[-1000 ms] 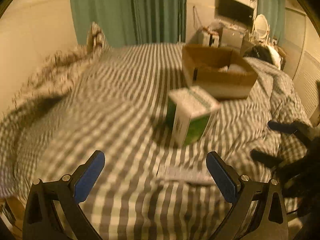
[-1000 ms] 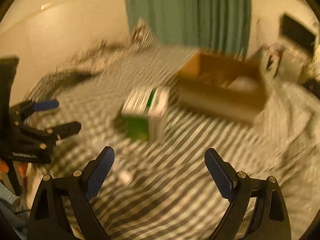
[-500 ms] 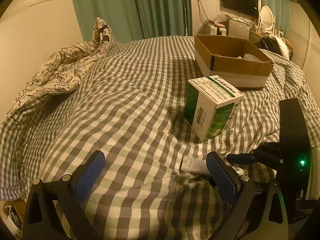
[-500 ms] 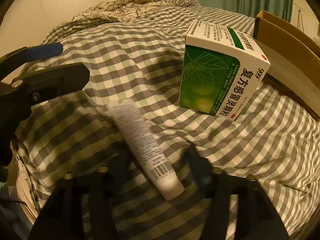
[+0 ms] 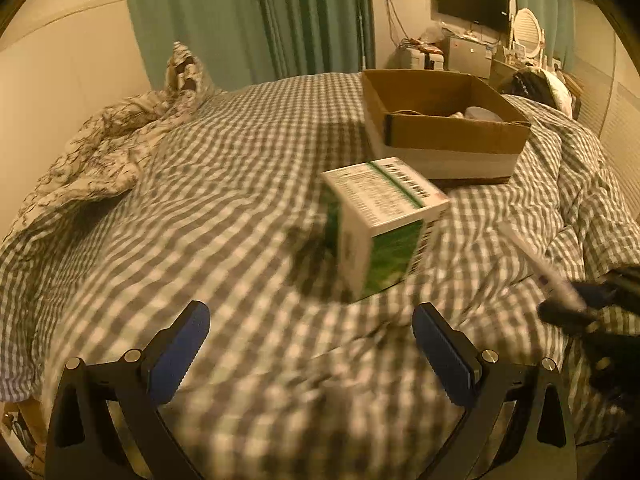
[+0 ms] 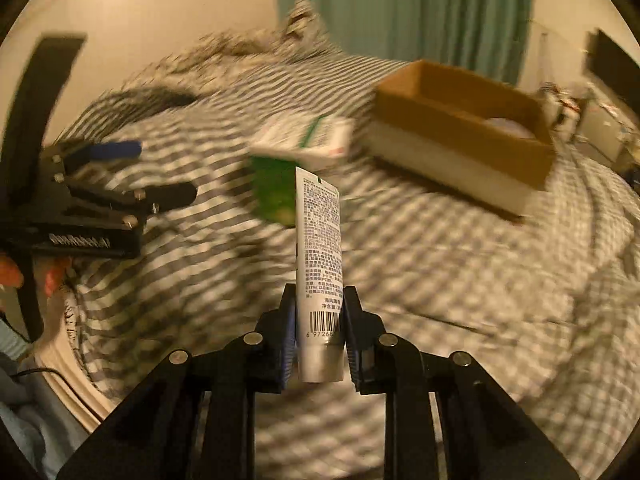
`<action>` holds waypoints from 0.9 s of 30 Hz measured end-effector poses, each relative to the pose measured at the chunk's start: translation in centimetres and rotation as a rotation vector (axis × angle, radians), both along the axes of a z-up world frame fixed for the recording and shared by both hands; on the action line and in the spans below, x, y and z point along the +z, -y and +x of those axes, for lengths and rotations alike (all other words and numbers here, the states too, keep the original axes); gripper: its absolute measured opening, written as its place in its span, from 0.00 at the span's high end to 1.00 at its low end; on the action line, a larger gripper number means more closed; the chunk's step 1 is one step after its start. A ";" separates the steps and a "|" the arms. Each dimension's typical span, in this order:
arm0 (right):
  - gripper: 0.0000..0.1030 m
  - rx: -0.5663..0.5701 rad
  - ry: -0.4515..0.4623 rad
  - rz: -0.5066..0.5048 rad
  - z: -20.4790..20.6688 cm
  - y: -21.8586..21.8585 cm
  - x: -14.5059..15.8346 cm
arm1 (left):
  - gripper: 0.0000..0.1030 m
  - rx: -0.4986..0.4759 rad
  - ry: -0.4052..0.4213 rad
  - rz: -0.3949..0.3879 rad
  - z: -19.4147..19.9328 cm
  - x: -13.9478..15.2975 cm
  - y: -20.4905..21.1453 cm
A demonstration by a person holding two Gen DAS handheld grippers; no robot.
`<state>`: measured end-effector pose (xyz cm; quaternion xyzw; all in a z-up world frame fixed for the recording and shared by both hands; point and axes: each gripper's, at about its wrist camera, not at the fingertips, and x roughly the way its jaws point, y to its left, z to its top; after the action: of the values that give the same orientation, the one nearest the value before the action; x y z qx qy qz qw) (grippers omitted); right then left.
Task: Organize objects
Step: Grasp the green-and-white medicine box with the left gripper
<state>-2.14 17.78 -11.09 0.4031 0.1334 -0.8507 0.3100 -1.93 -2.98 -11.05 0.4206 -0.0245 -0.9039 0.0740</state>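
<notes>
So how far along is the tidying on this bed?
Partly done: the cardboard box already holds a few items, too hidden to name. In hand: the right hand-held gripper is shut on a white tube, lifted off the checked bedspread. Left: the green-and-white medicine carton sits on the bed; the left hand-held gripper is open and empty.

The right gripper (image 6: 319, 322) has its 2 fingers (image 6: 285, 332) pressed together on a white tube (image 6: 320, 264). To its left, the left gripper (image 5: 311, 344) hovers, its fingers (image 5: 178, 348) spread wide.
</notes>
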 end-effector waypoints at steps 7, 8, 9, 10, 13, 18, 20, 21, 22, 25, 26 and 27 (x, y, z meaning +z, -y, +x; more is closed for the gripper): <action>0.80 -0.161 -0.050 -0.004 -3.5 -4.0 1.3 | 0.00 0.017 0.015 0.046 -4.5 -2.3 -3.7; 0.80 -0.175 -0.046 -0.013 -4.0 -4.2 1.2 | 0.00 0.031 0.012 0.040 -5.1 -2.8 -4.1; 0.80 -0.184 -0.040 -0.020 -4.5 -4.4 1.1 | 0.00 0.045 0.010 0.037 -5.6 -3.2 -4.4; 0.80 -0.194 -0.035 -0.027 -5.1 -4.6 1.0 | 0.00 0.061 0.004 0.034 -6.0 -3.6 -4.6; 0.80 -0.202 -0.025 -0.039 -5.8 -4.8 0.3 | 0.00 0.123 -0.017 0.027 -7.2 -4.6 -4.7; 0.80 -0.209 0.011 -0.066 -6.9 -5.2 -0.6 | 0.00 0.216 -0.035 0.009 -8.8 -5.8 -3.8; 0.80 -0.213 0.025 -0.075 -7.1 -5.3 -0.9 | 0.00 0.223 -0.034 0.014 -9.2 -5.8 -3.5; 0.80 -0.216 0.027 -0.074 -7.0 -5.3 -0.9 | 0.00 0.222 -0.031 0.013 -9.3 -5.8 -3.5; 0.80 -0.216 0.030 -0.074 -7.1 -5.3 -1.0 | 0.00 0.221 -0.026 0.014 -9.5 -5.8 -3.4; 0.80 -0.218 0.024 -0.062 -7.0 -5.0 -1.1 | 0.00 0.220 -0.052 0.016 -10.1 -5.5 -3.4; 0.80 -0.219 0.022 -0.057 -6.9 -5.0 -1.1 | 0.00 0.215 -0.061 0.009 -10.2 -5.5 -3.5; 0.80 -0.222 0.018 -0.051 -6.8 -4.9 -1.0 | 0.01 0.202 -0.069 0.002 -10.4 -5.4 -3.5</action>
<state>-8.92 22.68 -12.13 0.4148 0.0635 -0.8793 0.2252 -12.36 0.51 -16.47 0.3895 0.0214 -0.9058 0.1653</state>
